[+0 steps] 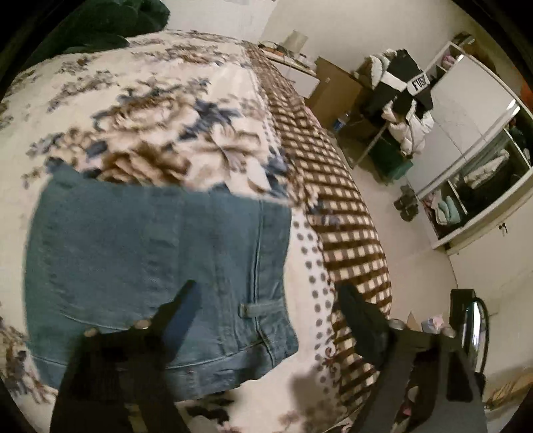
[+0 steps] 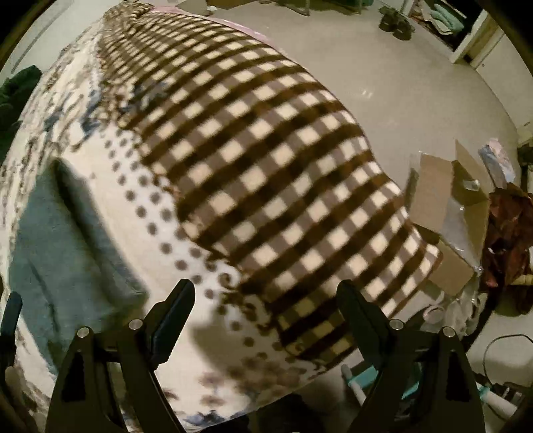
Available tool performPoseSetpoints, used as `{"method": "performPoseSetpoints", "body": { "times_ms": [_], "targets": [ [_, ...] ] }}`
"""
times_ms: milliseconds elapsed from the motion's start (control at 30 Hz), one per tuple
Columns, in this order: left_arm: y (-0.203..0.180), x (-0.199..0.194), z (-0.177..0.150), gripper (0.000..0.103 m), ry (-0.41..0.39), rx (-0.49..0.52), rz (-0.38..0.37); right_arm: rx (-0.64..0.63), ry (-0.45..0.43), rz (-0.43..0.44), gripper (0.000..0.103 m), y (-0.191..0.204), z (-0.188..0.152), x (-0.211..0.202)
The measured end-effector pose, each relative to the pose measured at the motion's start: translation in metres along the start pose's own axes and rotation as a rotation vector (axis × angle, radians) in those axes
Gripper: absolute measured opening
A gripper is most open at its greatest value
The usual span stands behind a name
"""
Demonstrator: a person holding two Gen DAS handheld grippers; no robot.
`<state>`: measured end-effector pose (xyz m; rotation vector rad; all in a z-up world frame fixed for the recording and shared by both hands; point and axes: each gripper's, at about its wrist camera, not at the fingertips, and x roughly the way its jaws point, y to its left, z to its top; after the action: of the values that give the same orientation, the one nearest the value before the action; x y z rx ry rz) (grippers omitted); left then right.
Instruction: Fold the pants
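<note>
Blue denim pants (image 1: 150, 266) lie folded into a compact rectangle on the bed, waistband and a belt loop toward me. My left gripper (image 1: 266, 299) is open and empty, hovering above the pants' right edge, its left finger over the denim and its right finger over the blanket. In the right wrist view the pants (image 2: 66, 253) lie at the left. My right gripper (image 2: 266, 296) is open and empty above the blanket, to the right of the pants. A black finger of the other gripper shows at the far left edge.
The bed is covered by a floral blanket (image 1: 150, 110) with a brown checked border (image 2: 273, 173) falling over the bed's edge. A dark garment (image 1: 100, 23) lies at the bed's far end. Cardboard boxes (image 2: 449, 213), shoes (image 1: 406, 203), a wardrobe (image 1: 473, 150) and a clothes-laden chair (image 1: 399, 100) stand on the floor.
</note>
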<state>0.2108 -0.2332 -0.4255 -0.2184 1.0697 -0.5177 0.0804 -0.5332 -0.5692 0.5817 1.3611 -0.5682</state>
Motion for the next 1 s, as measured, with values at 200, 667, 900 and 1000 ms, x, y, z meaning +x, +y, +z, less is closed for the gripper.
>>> {"method": "performPoseSetpoints", "body": {
  "times_ms": [200,667,900,1000],
  "targets": [
    [0.047,-0.038,0.017,0.09,-0.004,-0.015,0.108,-0.04,-0.009,0.242,0.097,0.04,0.02,-0.014],
    [0.2,-0.03,0.004,0.09,0.139,-0.175,0.361,-0.231,0.17,0.506,0.097,0.164,0.056,0.059],
    [0.209,-0.032,0.004,0.09,0.14,-0.222,0.331,-0.322,0.039,0.45,0.014,0.169,0.039,0.021],
    [0.21,-0.034,0.01,0.09,0.14,-0.232,0.309,-0.288,-0.013,0.437,0.013,0.155,0.036,-0.009]
  ]
}}
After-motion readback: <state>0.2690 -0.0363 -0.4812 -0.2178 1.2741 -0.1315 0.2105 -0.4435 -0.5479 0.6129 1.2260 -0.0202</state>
